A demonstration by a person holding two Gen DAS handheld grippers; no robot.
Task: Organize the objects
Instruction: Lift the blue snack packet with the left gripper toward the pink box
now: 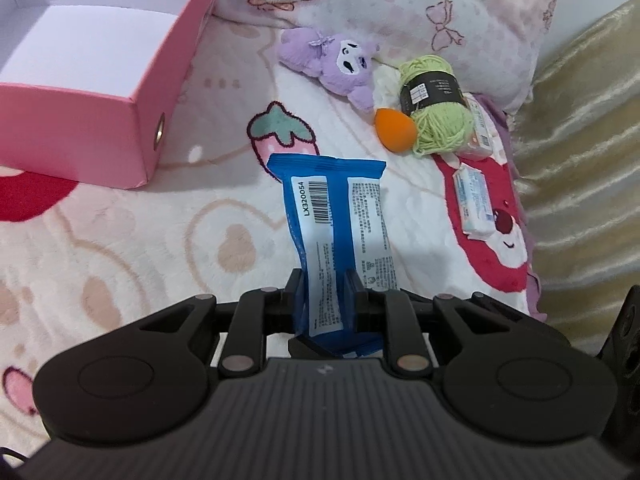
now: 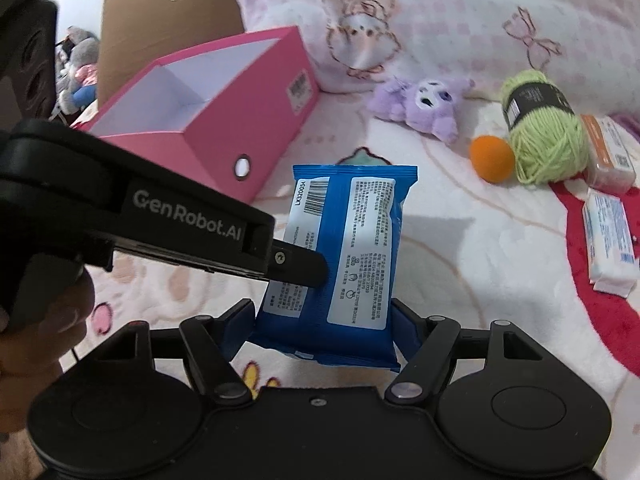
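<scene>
A blue packet (image 1: 336,232) with white label panels and a barcode is held upright above the bed. My left gripper (image 1: 325,300) is shut on its lower part; in the right wrist view it reaches in from the left and pinches the blue packet (image 2: 352,256) at mid height. My right gripper (image 2: 324,332) is wide open with the packet's bottom end between its fingers, apart from its sides. An open pink box (image 1: 104,92) with a white inside stands at the upper left, and it also shows in the right wrist view (image 2: 224,132).
On the patterned blanket lie a purple plush toy (image 1: 340,64), a green yarn ball (image 1: 436,104), an orange sponge egg (image 1: 394,128) and two small white packs (image 1: 476,204). A pillow (image 1: 400,4) lies behind them. A brown cardboard box (image 2: 168,20) stands behind the pink box.
</scene>
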